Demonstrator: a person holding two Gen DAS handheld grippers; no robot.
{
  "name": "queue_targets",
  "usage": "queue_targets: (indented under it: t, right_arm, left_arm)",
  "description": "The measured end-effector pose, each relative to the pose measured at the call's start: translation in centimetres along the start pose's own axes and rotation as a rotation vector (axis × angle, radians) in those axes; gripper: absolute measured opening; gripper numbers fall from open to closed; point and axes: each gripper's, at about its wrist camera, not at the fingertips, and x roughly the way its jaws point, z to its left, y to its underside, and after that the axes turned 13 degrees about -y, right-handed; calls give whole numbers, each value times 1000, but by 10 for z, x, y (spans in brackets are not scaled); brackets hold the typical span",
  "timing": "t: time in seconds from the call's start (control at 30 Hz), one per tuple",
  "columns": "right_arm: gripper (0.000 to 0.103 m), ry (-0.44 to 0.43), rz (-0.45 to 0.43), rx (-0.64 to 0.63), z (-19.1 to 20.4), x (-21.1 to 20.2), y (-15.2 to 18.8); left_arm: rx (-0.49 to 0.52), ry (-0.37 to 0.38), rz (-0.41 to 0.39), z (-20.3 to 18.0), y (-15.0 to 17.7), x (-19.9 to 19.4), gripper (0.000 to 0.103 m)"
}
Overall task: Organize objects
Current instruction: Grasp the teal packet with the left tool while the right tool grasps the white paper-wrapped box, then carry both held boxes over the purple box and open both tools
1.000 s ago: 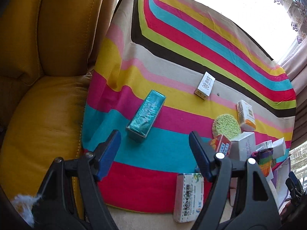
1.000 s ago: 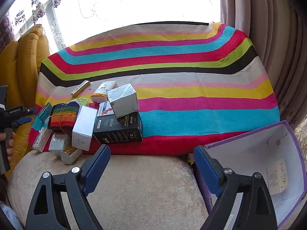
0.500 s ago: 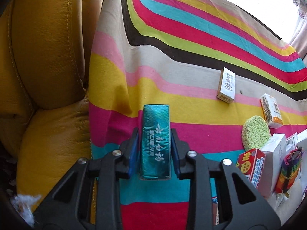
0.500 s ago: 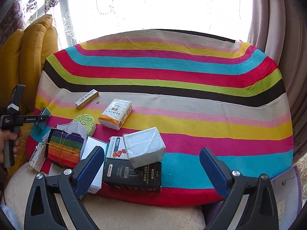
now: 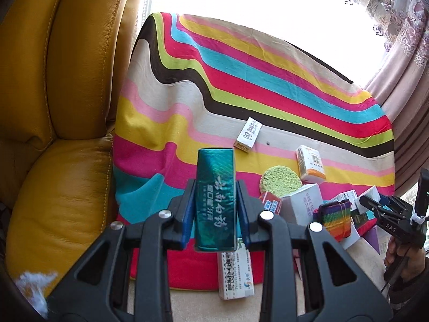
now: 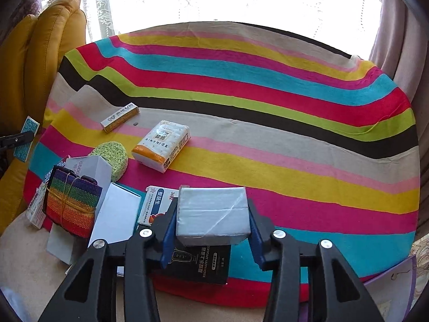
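the left gripper (image 5: 214,212) was clamped on a teal box (image 5: 215,198), its blue pads pressed to the box's two long sides. the box carried pale chinese lettering that could not be read with confidence, and it was held above the striped cloth (image 5: 268,80), lined up along the fingers. under its near end lay a white carton (image 5: 236,273) with green print, partly on the cloth's red band.

the right gripper (image 6: 211,228) was closed around a grey wrapped block (image 6: 213,218), pads against its short ends, with clear tape crossing its face. directly beneath sat a black box (image 6: 199,264) printed with chinese characters and a small line of english too small to read surely. a white and blue medicine box (image 6: 158,205) with a red star mark lay just left of the block.

farther back on the cloth were a tissue pack (image 6: 162,145) with an orange end, a green sponge (image 6: 114,155), and a slim white and yellow box (image 6: 120,116). a rainbow woven pouch (image 6: 71,205), bound with a rubber band, leaned on a white box (image 6: 91,166) showing the digits "6989" upside down. in the left wrist view the other tool's body read "das".
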Motion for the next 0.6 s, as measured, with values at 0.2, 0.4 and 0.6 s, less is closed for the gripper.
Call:
queue_targets:
  t: [0.2,0.4,0.6]
  right_arm:
    - [46,2,-58,51,-5,-32,16]
    - [46,74,-84,135,-36,-77,53]
    - [46,180,-94,266,-83,-121,99]
  left_arm:
    - [21,116,-5,-44,13,-27,33]
    - [116,276,22,-125,31,-44,33]
    - [254,436,95,-223,54,-46,33]
